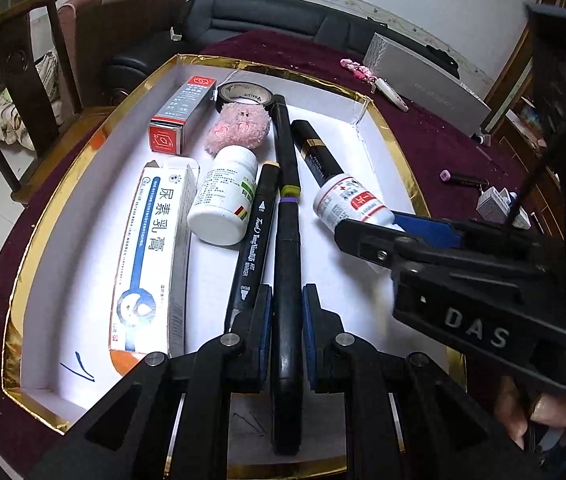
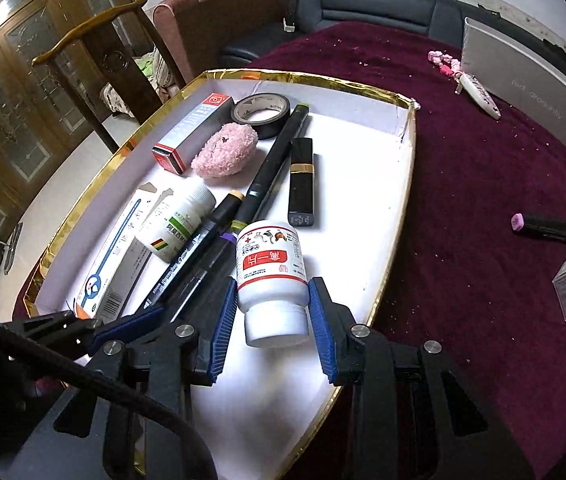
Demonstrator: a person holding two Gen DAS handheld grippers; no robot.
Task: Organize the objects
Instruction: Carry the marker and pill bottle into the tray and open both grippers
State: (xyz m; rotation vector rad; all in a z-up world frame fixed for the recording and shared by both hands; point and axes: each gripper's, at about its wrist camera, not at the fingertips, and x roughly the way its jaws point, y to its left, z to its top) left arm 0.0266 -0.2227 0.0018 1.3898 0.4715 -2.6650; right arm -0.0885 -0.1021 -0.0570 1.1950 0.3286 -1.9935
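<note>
A gold-rimmed white cardboard tray (image 1: 83, 184) on a maroon tablecloth (image 2: 483, 184) fills the space ahead of both tongs and holds most of the objects being organised. The left tongs (image 1: 287, 332) straddle a black marker with a purple band (image 1: 287, 264); its pads sit just beside the barrel with slim gaps, so whether it grips cannot be told. The right tongs (image 2: 273, 320) stand parted around a white pill bottle with a red label (image 2: 271, 268), lying on the tray floor, pads close but apparently not pressing.

By appearance, the step in hand is placing or straightening these two items in the tray; next, each tool would need to draw back clear without nudging neighbours, then reach right for strays on the cloth.

Counted in the tray: two cartons, two pill bottles, three markers, one black lipstick (image 2: 301, 182), one tape roll (image 2: 261, 114), one pink plush (image 2: 225, 156). Well right of the right tongs lies one more black pen with a pink cap (image 2: 547, 227), beside small boxes.
</note>
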